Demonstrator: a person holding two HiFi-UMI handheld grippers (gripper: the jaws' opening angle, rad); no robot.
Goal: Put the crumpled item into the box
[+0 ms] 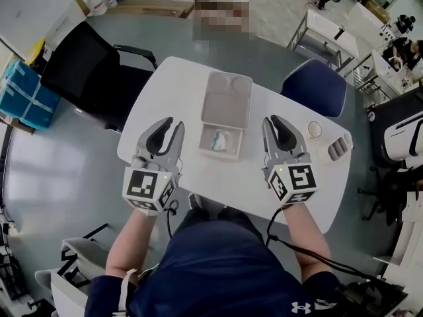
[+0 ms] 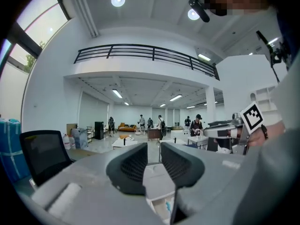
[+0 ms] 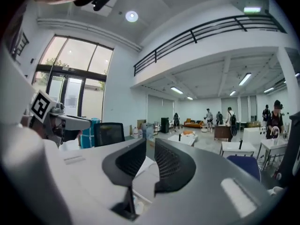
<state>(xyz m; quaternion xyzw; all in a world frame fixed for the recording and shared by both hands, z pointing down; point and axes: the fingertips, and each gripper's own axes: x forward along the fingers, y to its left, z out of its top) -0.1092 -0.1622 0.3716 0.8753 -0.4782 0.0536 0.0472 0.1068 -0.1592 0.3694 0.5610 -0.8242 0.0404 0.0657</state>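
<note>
An open shallow box (image 1: 232, 152) lies in the middle of the white table (image 1: 165, 84), its lid (image 1: 226, 99) folded back on the far side. A white and pale blue crumpled item (image 1: 219, 139) rests inside the box's base. My left gripper (image 1: 168, 132) hovers just left of the box and my right gripper (image 1: 280, 129) just right of it, both pointing away from me. Each has a narrow gap between its jaws with nothing in it. The left gripper view looks past the left gripper (image 2: 153, 156) down onto the box (image 2: 157, 177). The right gripper (image 3: 150, 150) frames the box (image 3: 146, 171) too.
A small round cup (image 1: 314, 129) and a white slotted holder (image 1: 337, 148) sit near the table's right end. A black office chair (image 1: 89, 71) stands at the far left and a blue chair (image 1: 318, 86) at the far right. Blue-wrapped packs (image 1: 23, 94) sit on the floor.
</note>
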